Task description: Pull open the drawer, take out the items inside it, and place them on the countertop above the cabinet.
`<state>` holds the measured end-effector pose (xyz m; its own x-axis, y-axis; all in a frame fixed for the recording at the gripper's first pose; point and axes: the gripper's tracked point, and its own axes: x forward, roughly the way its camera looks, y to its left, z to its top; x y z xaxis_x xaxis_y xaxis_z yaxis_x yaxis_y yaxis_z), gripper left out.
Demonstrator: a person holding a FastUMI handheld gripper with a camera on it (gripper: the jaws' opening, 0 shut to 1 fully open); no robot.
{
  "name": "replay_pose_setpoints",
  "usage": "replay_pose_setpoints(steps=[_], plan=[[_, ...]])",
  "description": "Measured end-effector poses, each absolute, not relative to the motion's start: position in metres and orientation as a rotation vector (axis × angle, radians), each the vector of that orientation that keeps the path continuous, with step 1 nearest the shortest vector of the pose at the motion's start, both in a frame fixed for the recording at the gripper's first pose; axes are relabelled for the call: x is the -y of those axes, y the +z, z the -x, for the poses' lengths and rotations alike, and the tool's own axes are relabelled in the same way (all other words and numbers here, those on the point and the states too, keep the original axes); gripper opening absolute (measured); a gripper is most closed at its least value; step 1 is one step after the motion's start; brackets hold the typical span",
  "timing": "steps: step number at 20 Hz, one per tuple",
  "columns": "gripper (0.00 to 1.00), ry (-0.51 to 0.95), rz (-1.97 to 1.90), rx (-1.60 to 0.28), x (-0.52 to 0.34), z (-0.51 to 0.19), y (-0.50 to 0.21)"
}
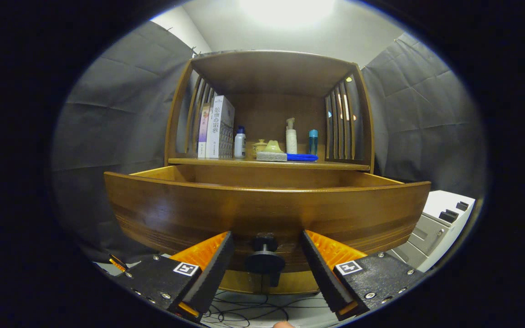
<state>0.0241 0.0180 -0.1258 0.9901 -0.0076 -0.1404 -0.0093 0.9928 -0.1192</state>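
The wooden drawer [262,212] stands pulled out toward me, its curved front filling the space just ahead of the fingers. Its round dark knob [265,257] sits between my fingers with a gap on each side. My gripper [267,241] is open around the knob, touching nothing. The drawer's inside is hidden behind its front panel. Above it runs the countertop [335,165] of the cabinet, where a sponge [271,154] and a blue cloth [302,157] lie.
On the countertop stand books [219,127] at the left, a white bottle [240,142], a small pot [259,146], a pump bottle [291,136] and a teal bottle [313,141]. A white appliance [440,223] sits right of the drawer. Cables [244,310] lie on the floor below.
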Motion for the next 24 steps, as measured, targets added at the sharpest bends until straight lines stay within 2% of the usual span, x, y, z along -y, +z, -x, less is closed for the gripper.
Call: replay_pose_setpoints(steps=[24], plan=[[0.95,-0.02,0.031,-0.174,-0.024,-0.106,-0.119]])
